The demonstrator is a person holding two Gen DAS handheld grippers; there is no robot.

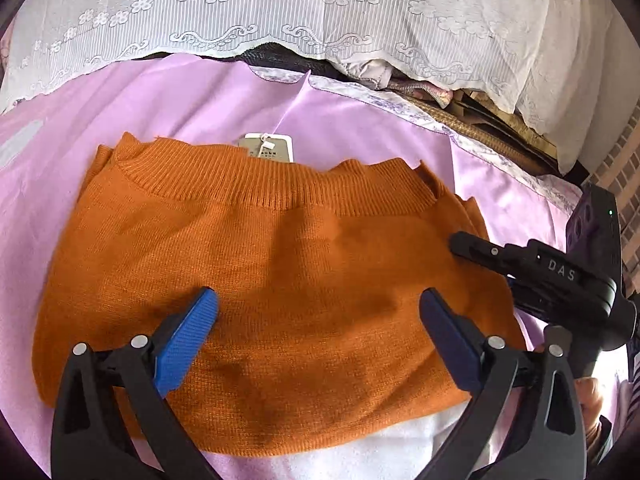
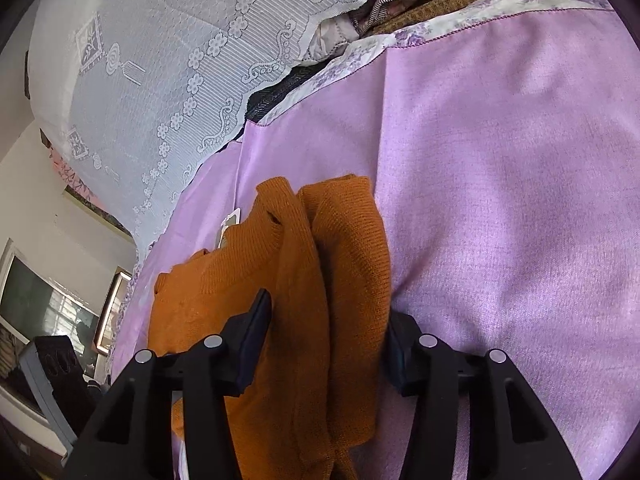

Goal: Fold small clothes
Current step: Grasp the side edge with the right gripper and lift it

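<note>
A: Item 1, right gripper. Fingers part-way apart, straddling the doubled edge of the orange sweater. Two knit layers sit between the pads. Near pad looks laid on the knit; far pad mostly hidden behind the fold. Clamped or not: can't tell from the right wrist view.

B: Item 2, left gripper?

A: Fingers wide apart, nothing between them but flat knit underneath. Blue pad and dark pad hover over the lower half of the sweater, hem side nearest the fingers, ribbed collar beyond the tips. Paper tag pokes out past the collar.

B: Beyond that?

A: Purple sheet under all, white cloth patch below the hem, lace cover at the far side. The right tool comes in from beside the dark pad, its tip on the sweater's side edge.

B: Step in hand, by my reckoning: side fold. Notes for doing it well?

A: Judgement only. Rt: get both layers fully between the pads before lifting, else the under layer prob. slips. Lft: come down and pin the middle as a hinge, so the body doesn't drag on the slick sheet. Carry the edge low, lay it parallel to the far side, keep the tag tucked in.
</note>
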